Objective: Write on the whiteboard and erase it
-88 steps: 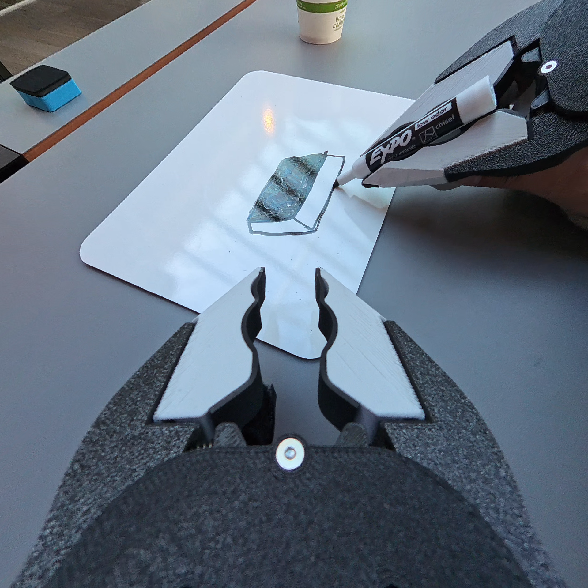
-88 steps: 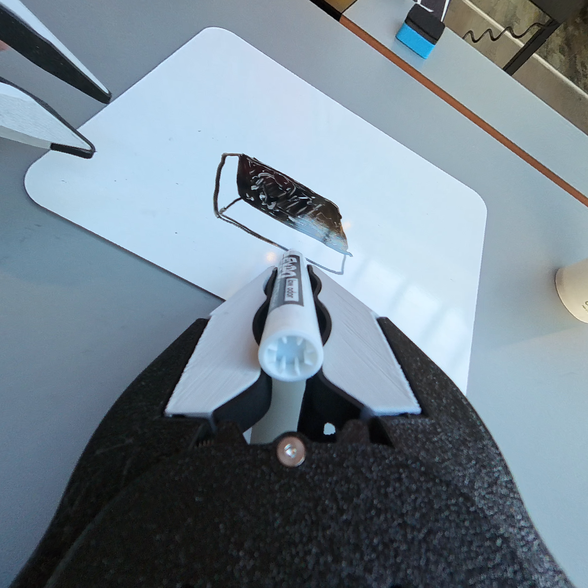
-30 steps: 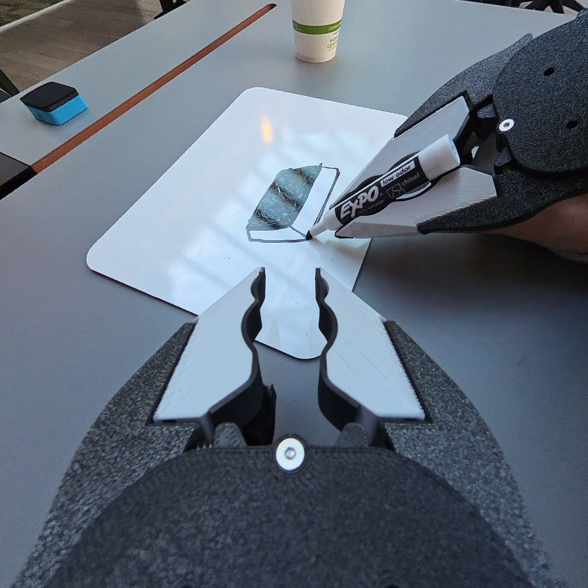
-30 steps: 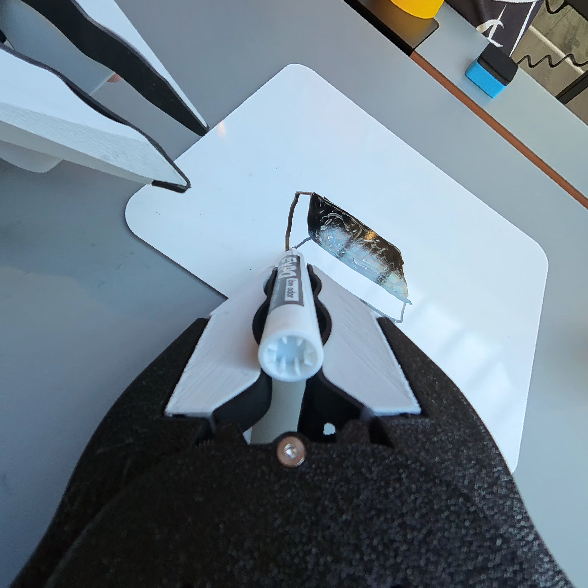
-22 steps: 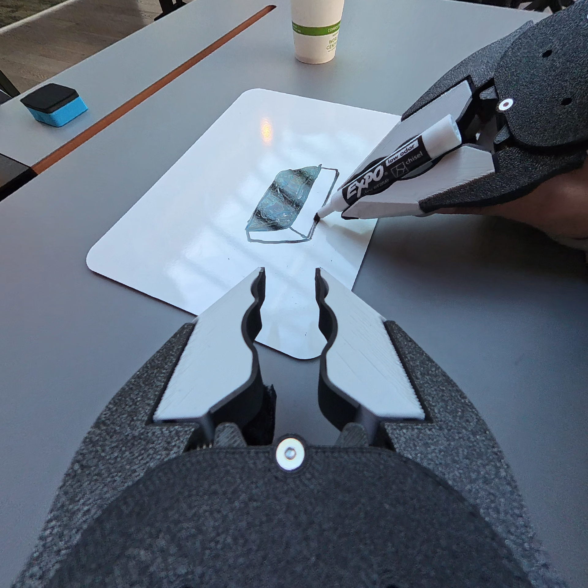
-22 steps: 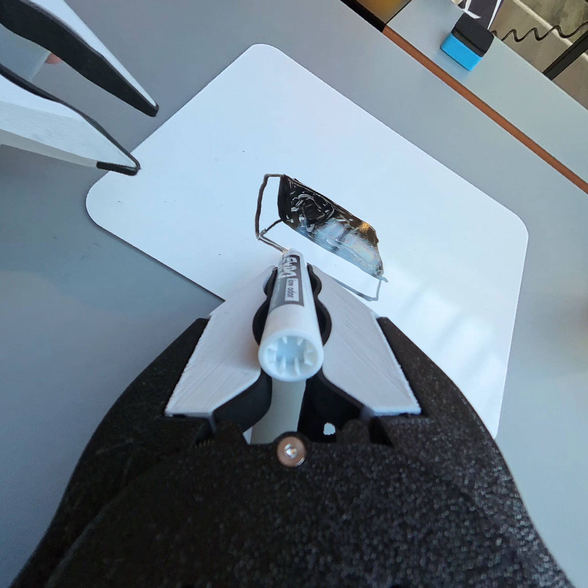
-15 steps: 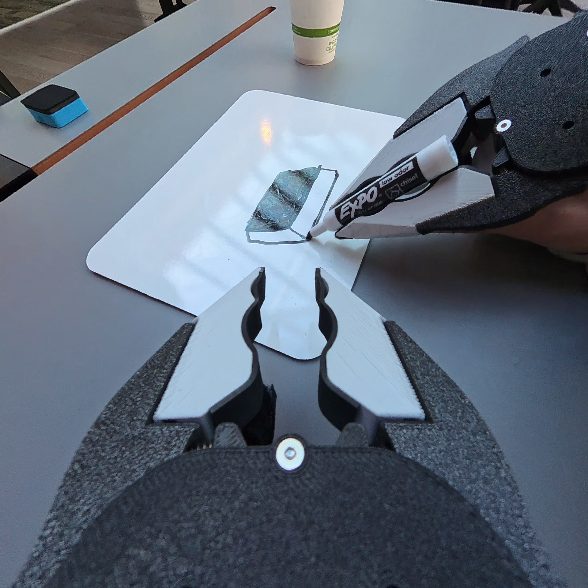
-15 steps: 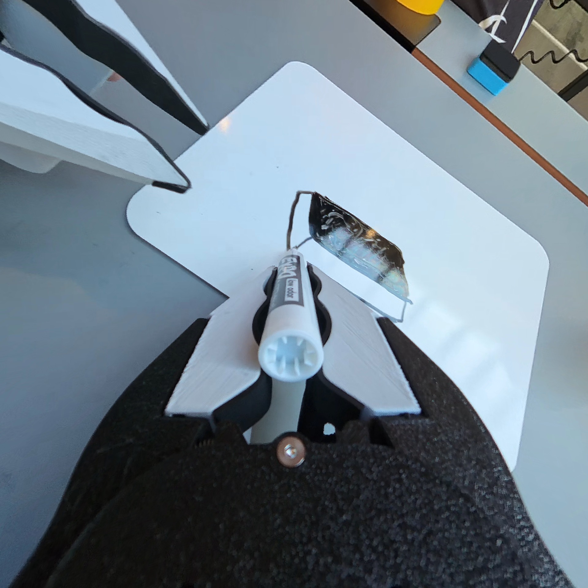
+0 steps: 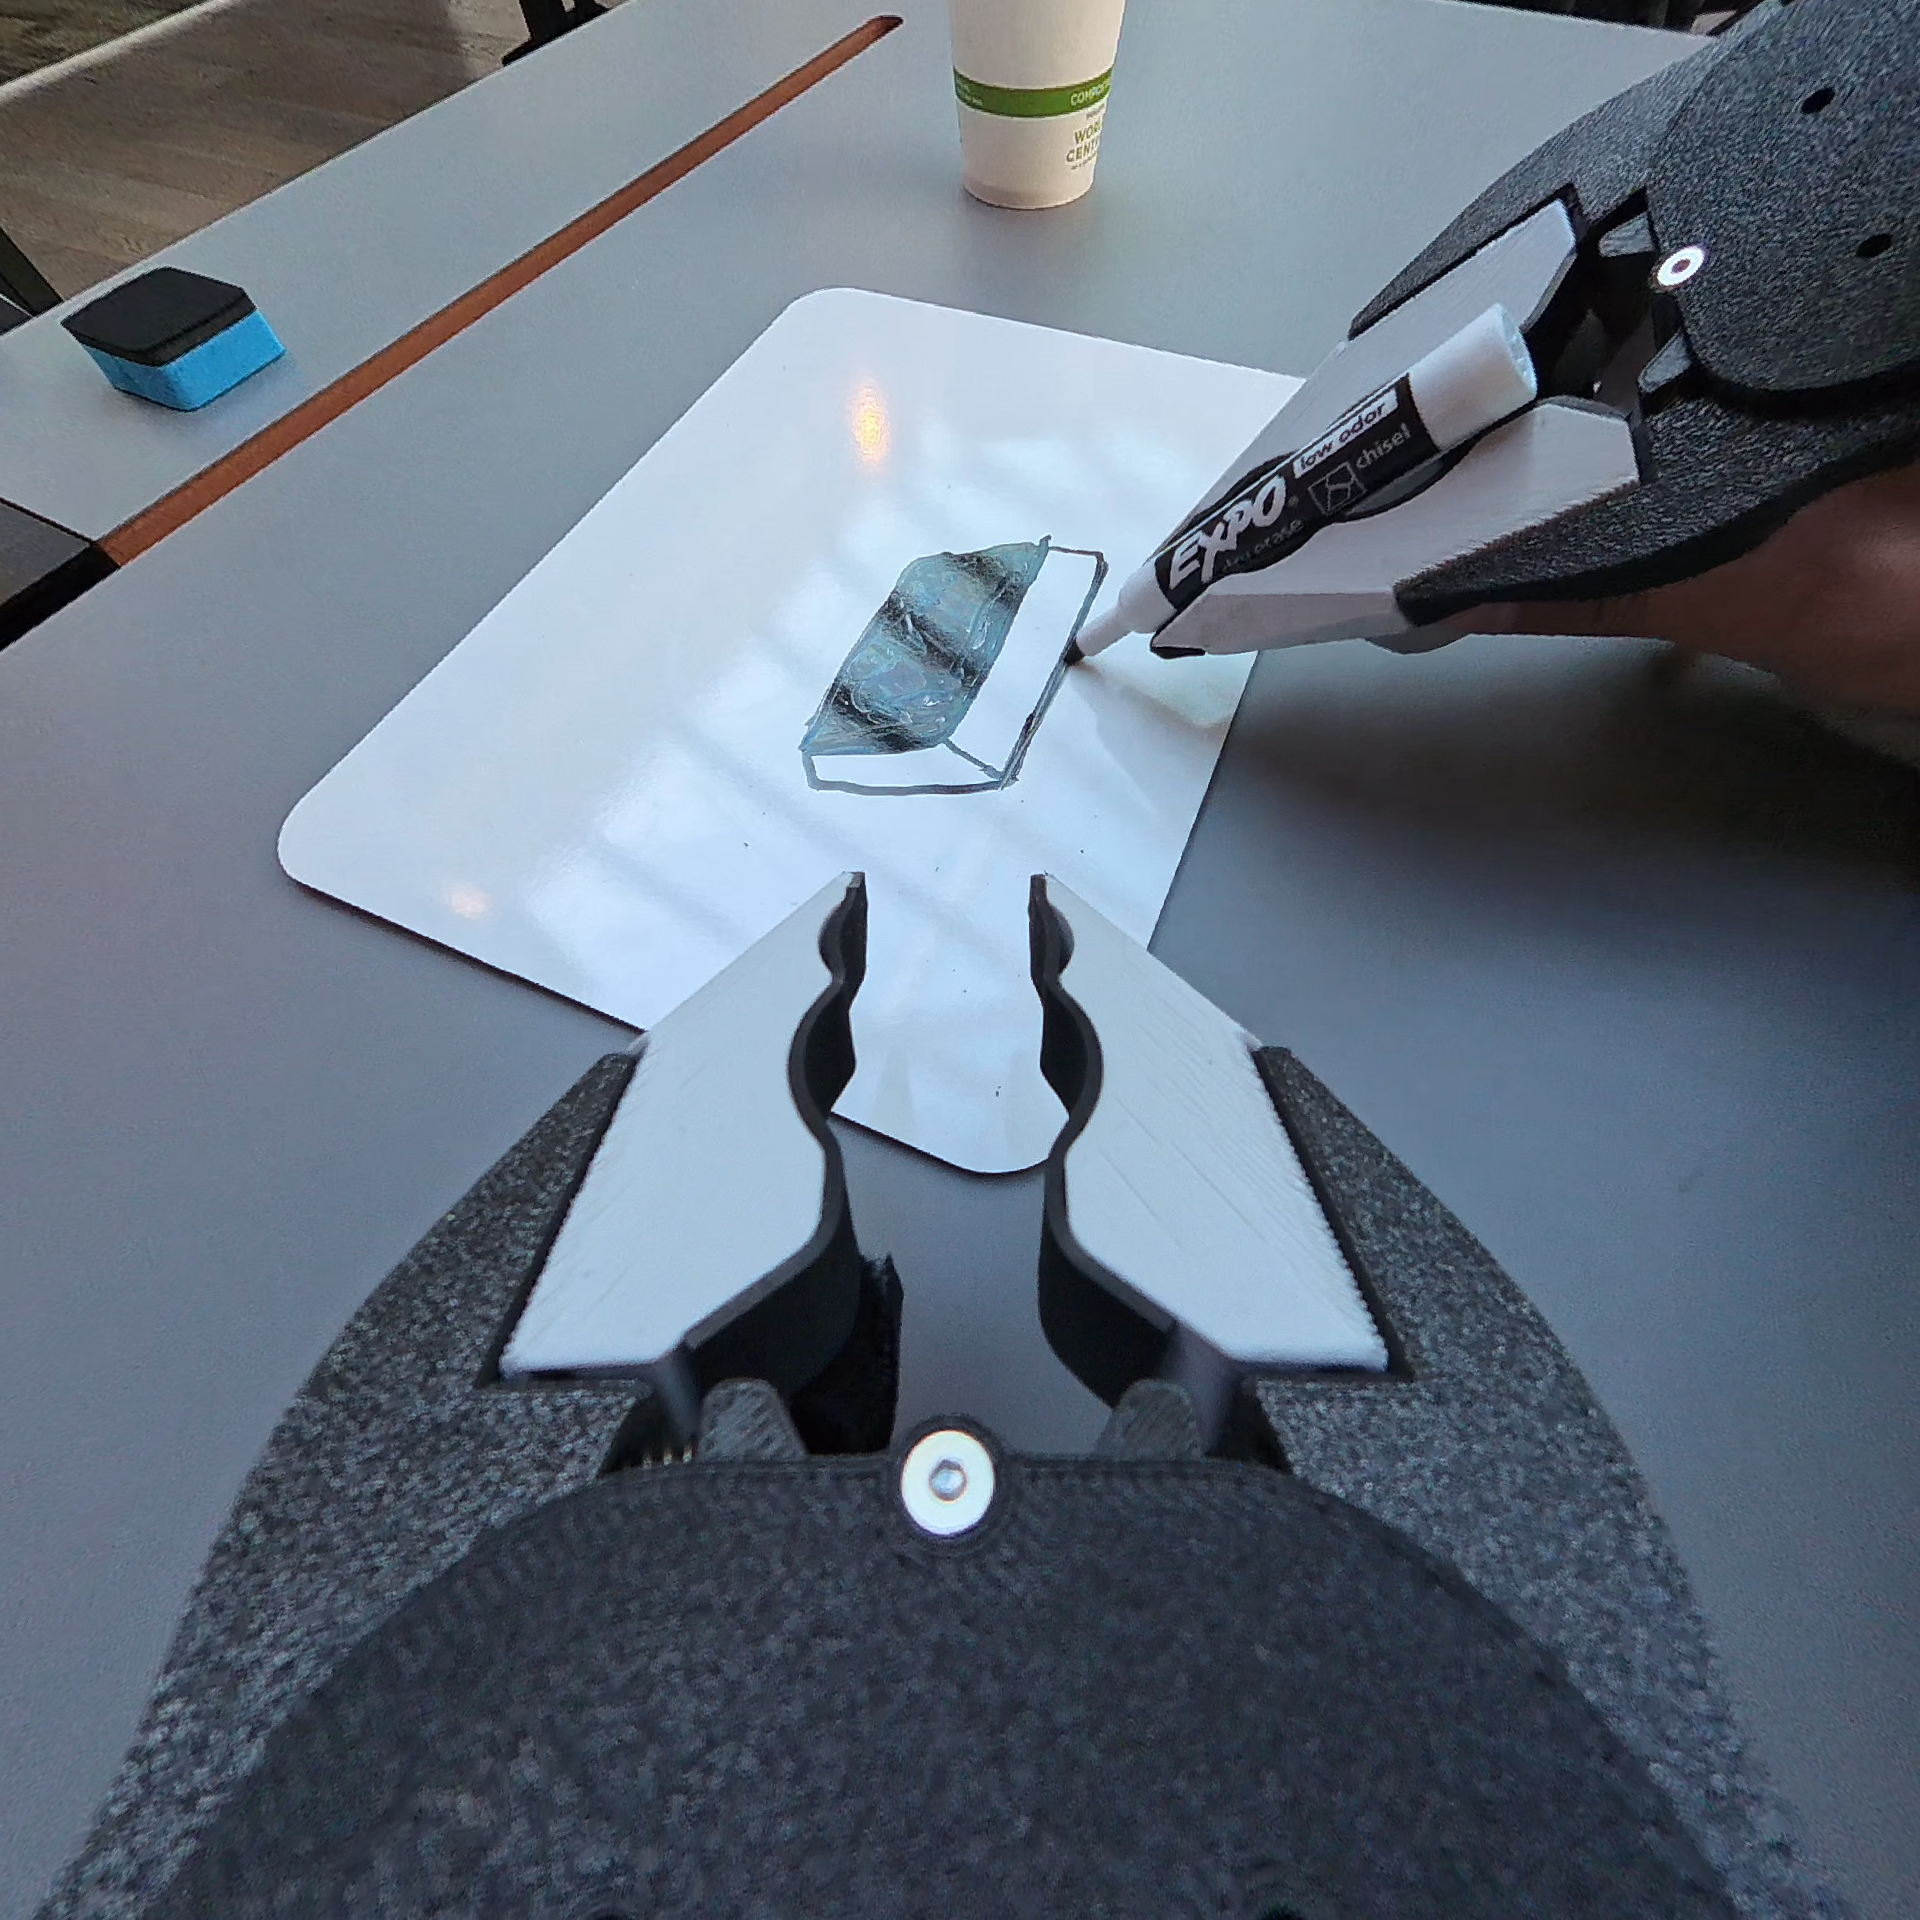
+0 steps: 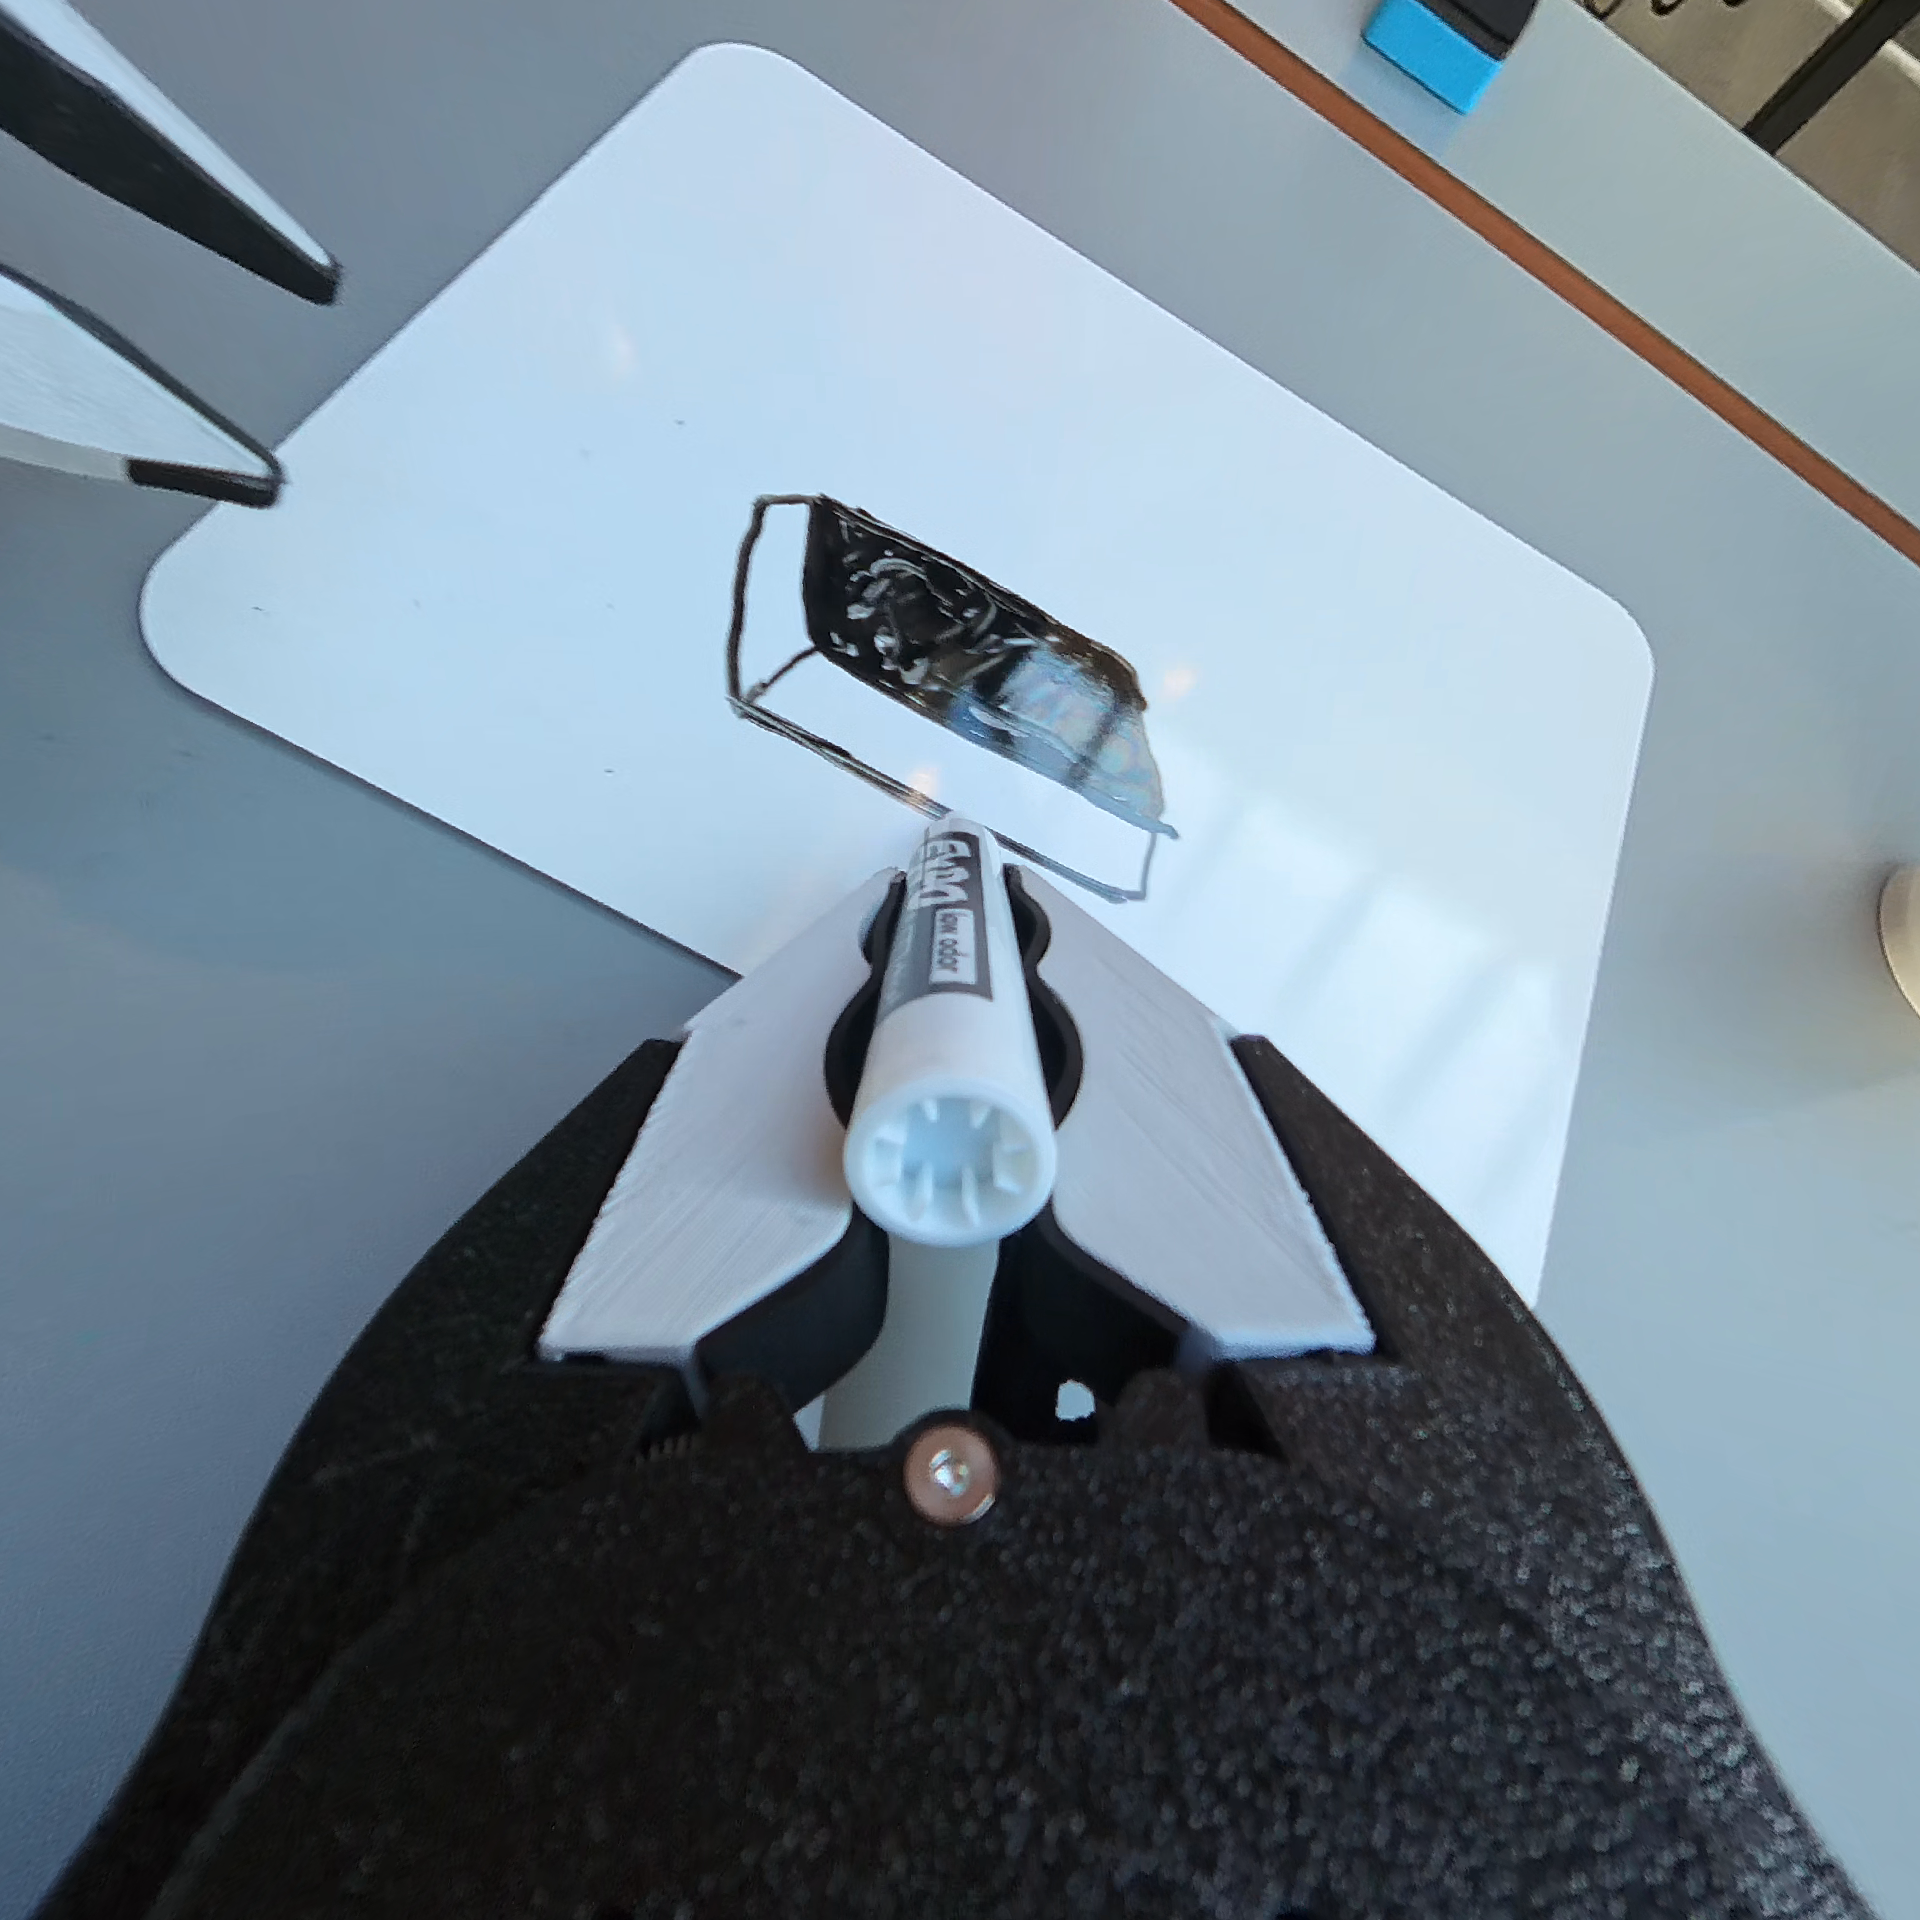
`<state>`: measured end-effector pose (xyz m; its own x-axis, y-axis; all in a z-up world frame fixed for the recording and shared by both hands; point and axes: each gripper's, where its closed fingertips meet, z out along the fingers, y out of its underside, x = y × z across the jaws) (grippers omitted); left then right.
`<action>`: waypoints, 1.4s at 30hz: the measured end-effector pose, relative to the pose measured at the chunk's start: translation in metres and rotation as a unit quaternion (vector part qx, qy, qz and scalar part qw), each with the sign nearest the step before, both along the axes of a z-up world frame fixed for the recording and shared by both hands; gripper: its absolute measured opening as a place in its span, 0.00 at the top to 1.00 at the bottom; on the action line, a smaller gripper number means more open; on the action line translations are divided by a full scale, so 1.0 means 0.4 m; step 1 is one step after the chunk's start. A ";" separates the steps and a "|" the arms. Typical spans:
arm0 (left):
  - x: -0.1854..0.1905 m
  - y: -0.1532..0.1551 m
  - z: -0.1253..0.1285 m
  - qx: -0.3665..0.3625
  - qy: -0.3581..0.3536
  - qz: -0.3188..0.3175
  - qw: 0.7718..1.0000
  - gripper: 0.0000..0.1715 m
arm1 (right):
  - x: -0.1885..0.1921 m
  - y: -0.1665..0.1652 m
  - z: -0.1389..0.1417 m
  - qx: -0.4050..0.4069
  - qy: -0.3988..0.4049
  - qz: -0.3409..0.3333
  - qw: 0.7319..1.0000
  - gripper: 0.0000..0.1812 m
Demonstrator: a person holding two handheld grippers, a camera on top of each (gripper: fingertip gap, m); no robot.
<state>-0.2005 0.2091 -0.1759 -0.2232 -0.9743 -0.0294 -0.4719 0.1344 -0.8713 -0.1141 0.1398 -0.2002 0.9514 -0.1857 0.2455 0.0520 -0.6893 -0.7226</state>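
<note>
Gleaming half-filled black drawing

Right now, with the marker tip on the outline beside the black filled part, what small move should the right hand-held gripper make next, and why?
Probably stroke the marker tip inward across the bare strip of the drawing. The right hand-held gripper is shut on it, tip at the outline's right edge on the whiteboard; that strip is unfilled. The left hand-held gripper is open, empty.
</note>
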 end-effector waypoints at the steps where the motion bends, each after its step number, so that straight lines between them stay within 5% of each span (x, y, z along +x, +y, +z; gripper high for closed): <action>1: 0.000 0.000 0.000 0.000 0.000 0.000 1.000 0.82 | 0.009 -0.006 0.000 0.000 0.000 -0.005 1.000 0.90; 10: -0.003 0.003 0.000 -0.001 0.000 0.001 1.000 0.82 | 0.096 -0.065 0.001 -0.006 0.006 -0.051 0.999 0.90; 42: -0.005 0.006 0.007 -0.001 -0.001 0.000 1.000 0.82 | 0.091 -0.059 0.001 -0.013 0.012 -0.044 0.999 0.90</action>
<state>-0.2026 0.2114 -0.1732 -0.2229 -0.9745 -0.0278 -0.4696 0.1323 -0.8729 -0.0776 0.1162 -0.1996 0.9375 -0.2625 0.2286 -0.0268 -0.7093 -0.7044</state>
